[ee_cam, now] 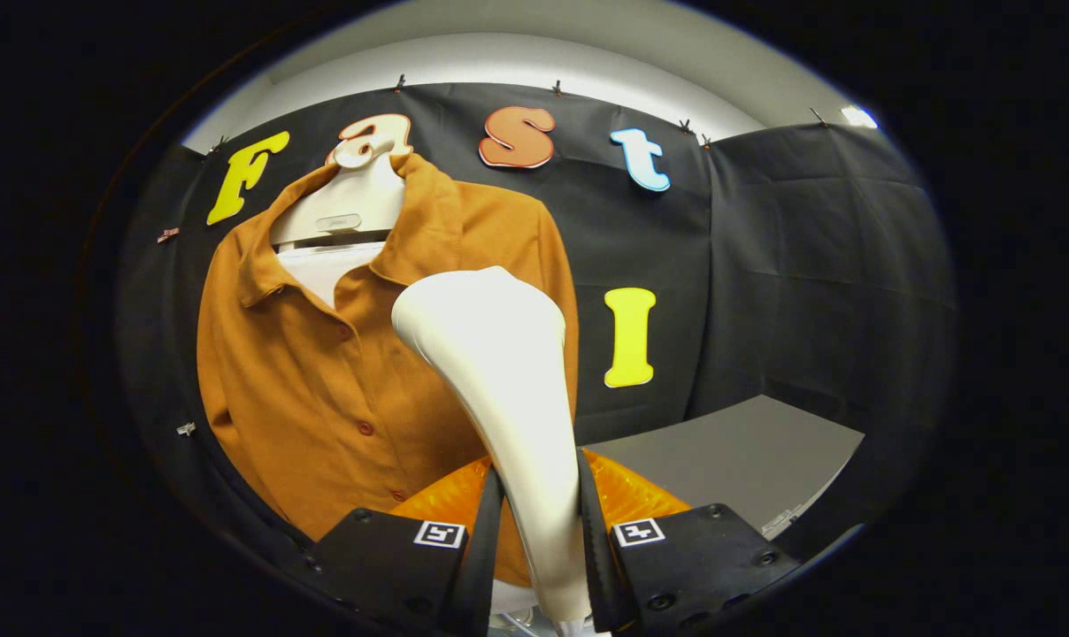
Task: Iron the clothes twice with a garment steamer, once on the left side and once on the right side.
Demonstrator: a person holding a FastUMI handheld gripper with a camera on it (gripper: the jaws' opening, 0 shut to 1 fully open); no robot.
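Ahead of you a grey desk (pixel 747 451) meets the booth's black cloth wall (pixel 809 265), with a pale ceiling above. Your claw (pixel 534 531) is clenched on the white garment steamer (pixel 499 372), both fingers pressing its handle; its head rises in front of the orange shirt (pixel 322 380) hanging on a white hanger (pixel 349 203). The hanger's small label is too tiny to read, and an orange translucent part (pixel 623 495) behind the fingers is hard to identify.

The garment steamer (pixel 508 398), clamped between the gripper (pixel 539 531) fingers, covers part of the brown shirt (pixel 322 380), so whether its head touches the cloth cannot be told. The steamer's lower end and orange base (pixel 627 495) are cut off.
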